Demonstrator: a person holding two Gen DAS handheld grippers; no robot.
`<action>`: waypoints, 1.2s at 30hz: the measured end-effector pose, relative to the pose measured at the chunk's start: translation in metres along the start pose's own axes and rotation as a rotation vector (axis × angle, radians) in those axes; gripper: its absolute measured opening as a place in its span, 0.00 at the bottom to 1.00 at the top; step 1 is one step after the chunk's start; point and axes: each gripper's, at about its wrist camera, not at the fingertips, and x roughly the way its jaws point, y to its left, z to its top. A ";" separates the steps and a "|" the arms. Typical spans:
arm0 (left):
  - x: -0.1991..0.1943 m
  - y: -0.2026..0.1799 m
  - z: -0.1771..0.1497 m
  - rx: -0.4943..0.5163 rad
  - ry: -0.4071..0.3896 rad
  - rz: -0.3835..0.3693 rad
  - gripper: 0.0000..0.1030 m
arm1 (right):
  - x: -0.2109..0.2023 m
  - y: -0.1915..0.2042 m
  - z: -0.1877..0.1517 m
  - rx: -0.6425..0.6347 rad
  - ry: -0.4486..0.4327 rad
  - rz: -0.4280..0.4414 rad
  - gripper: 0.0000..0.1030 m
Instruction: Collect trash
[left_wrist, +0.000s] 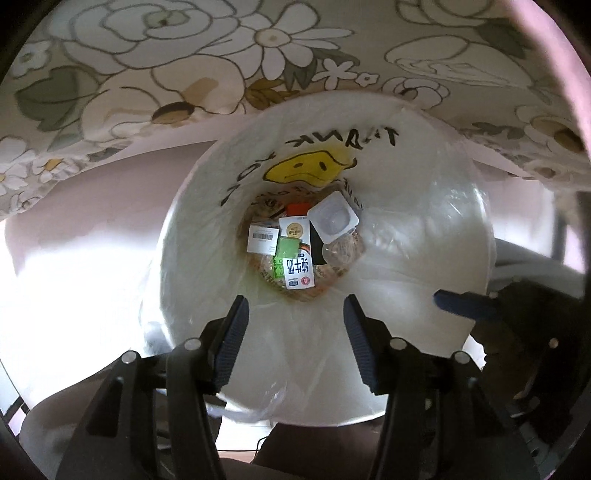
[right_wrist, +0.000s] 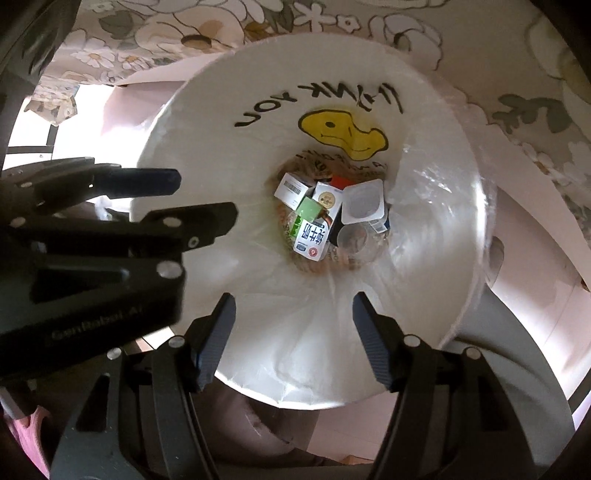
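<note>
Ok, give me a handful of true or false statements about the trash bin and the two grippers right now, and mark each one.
1. Both grippers are open and hold nothing. True: the left gripper and the right gripper both have their jaws spread, with nothing between them.
2. The trash bin has no liner. False: a clear plastic bag lines it.
3. A milk carton lies at the bottom of the bin. True.
4. The white yogurt cup stands on the floral cloth. False: it lies inside the bin among the other trash.
5. The inside wall of the bin shows a red heart. False: it shows a yellow smiley face and black lettering.
</note>
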 end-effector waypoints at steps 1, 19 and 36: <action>-0.003 0.000 -0.002 -0.001 -0.006 0.002 0.54 | -0.004 -0.001 -0.002 0.003 -0.003 0.000 0.64; -0.153 -0.016 -0.057 0.056 -0.375 0.050 0.54 | -0.128 0.039 -0.046 -0.094 -0.278 -0.110 0.64; -0.318 -0.047 -0.119 0.139 -0.814 0.174 0.82 | -0.290 0.076 -0.101 -0.110 -0.622 -0.191 0.68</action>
